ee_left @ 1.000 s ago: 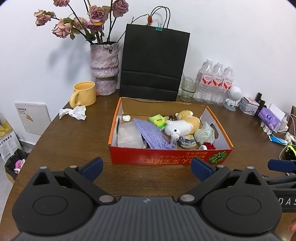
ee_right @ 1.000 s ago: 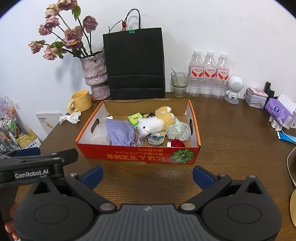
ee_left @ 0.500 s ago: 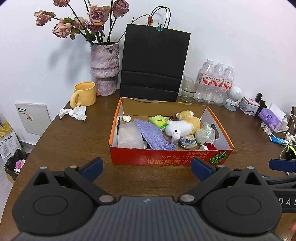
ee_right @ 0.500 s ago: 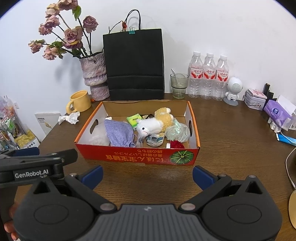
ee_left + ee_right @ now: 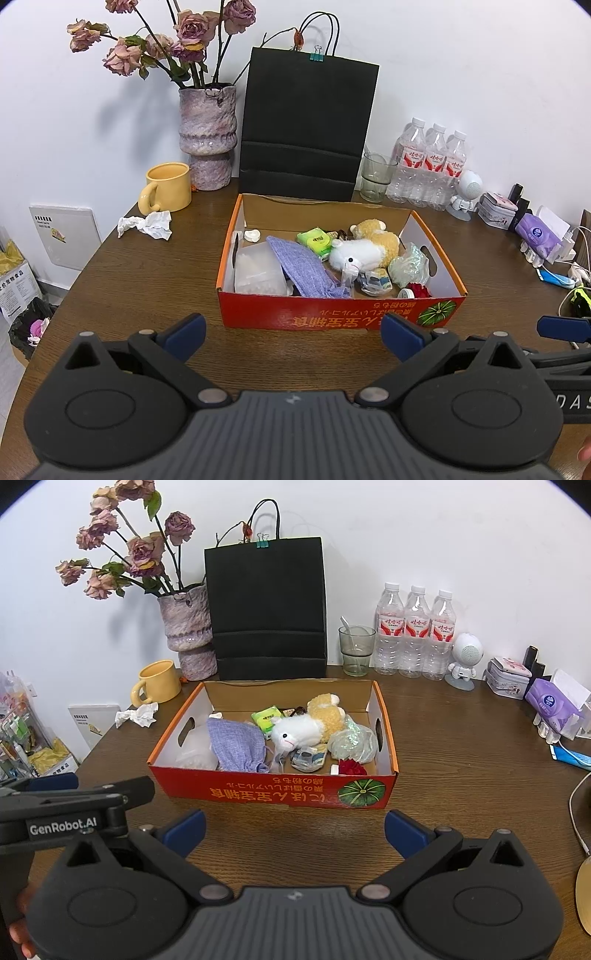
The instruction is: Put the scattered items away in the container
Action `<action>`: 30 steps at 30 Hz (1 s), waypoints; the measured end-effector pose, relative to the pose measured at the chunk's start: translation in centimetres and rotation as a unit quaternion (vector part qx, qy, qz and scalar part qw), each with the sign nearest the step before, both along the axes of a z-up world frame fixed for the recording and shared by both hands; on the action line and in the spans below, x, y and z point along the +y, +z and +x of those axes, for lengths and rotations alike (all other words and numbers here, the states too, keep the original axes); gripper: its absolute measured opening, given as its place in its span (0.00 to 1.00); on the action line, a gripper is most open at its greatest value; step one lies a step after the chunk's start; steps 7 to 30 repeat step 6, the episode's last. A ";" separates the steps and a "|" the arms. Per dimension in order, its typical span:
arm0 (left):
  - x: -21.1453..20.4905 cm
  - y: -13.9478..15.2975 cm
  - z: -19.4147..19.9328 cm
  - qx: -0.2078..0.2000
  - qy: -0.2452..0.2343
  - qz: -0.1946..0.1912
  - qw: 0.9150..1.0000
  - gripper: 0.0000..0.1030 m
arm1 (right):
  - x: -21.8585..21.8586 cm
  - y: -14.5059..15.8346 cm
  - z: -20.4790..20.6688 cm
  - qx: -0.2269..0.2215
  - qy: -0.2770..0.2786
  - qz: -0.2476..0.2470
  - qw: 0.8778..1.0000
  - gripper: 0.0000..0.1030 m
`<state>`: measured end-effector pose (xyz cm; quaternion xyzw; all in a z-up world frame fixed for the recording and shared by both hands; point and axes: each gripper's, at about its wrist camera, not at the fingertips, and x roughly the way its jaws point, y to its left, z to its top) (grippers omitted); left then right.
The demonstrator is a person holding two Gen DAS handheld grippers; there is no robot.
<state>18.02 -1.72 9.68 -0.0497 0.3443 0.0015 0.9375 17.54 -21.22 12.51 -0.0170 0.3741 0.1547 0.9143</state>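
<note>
- Brown wooden table (image 5: 147, 280) against a white wall.
- Red-orange cardboard box (image 5: 332, 317), mid-table, holds a white plush toy (image 5: 356, 253), purple cloth (image 5: 303, 266) and small packets.
- Left gripper (image 5: 291, 334) and right gripper (image 5: 293, 829) gape empty, near the box front.

The box's (image 5: 332, 317) near wall hides the bottoms of its contents; the print on the water bottles (image 5: 417, 627) is too small to read.

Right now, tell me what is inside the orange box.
The orange box holds a purple cloth pouch, white plush toy, tan plush, green packet, clear plastic bags and small bits. Whatever lies beneath them is covered.
</note>
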 end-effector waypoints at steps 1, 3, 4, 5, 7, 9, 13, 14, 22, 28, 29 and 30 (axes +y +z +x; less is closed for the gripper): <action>0.0 0.0 0.0 0.000 -0.001 -0.001 1.000 1.00 | -0.1 0.0 0.0 -0.001 0.000 0.000 1.000 1.00; 0.0 -0.1 0.0 0.000 -0.003 -0.002 1.000 1.00 | -0.2 0.0 0.1 -0.001 -0.001 0.000 1.000 1.00; -0.1 -0.1 0.0 -0.001 -0.006 -0.002 1.000 1.00 | -0.2 -0.1 0.1 -0.001 -0.002 0.000 1.000 1.00; -0.2 -0.1 0.0 -0.006 -0.011 0.001 1.000 1.00 | -0.3 -0.1 0.1 -0.001 -0.002 -0.001 1.000 1.00; -0.2 -0.1 0.0 -0.010 -0.015 0.005 1.000 1.00 | -0.3 -0.1 0.1 -0.002 -0.002 -0.002 1.000 1.00; -0.2 -0.1 0.0 -0.010 -0.015 0.005 1.000 1.00 | -0.3 -0.1 0.1 -0.002 -0.002 -0.002 1.000 1.00; -0.2 -0.1 0.0 -0.010 -0.015 0.005 1.000 1.00 | -0.3 -0.1 0.1 -0.002 -0.002 -0.002 1.000 1.00; -0.2 -0.1 0.0 -0.010 -0.015 0.005 1.000 1.00 | -0.3 -0.1 0.1 -0.002 -0.002 -0.002 1.000 1.00; -0.2 -0.1 0.0 -0.010 -0.015 0.005 1.000 1.00 | -0.3 -0.1 0.1 -0.002 -0.002 -0.002 1.000 1.00; -0.2 -0.1 0.0 -0.010 -0.015 0.005 1.000 1.00 | -0.3 -0.1 0.1 -0.002 -0.002 -0.002 1.000 1.00; -0.2 -0.1 0.0 -0.010 -0.015 0.005 1.000 1.00 | -0.3 -0.1 0.1 -0.002 -0.002 -0.002 1.000 1.00; -0.2 -0.1 0.0 -0.010 -0.015 0.005 1.000 1.00 | -0.3 -0.1 0.1 -0.002 -0.002 -0.002 1.000 1.00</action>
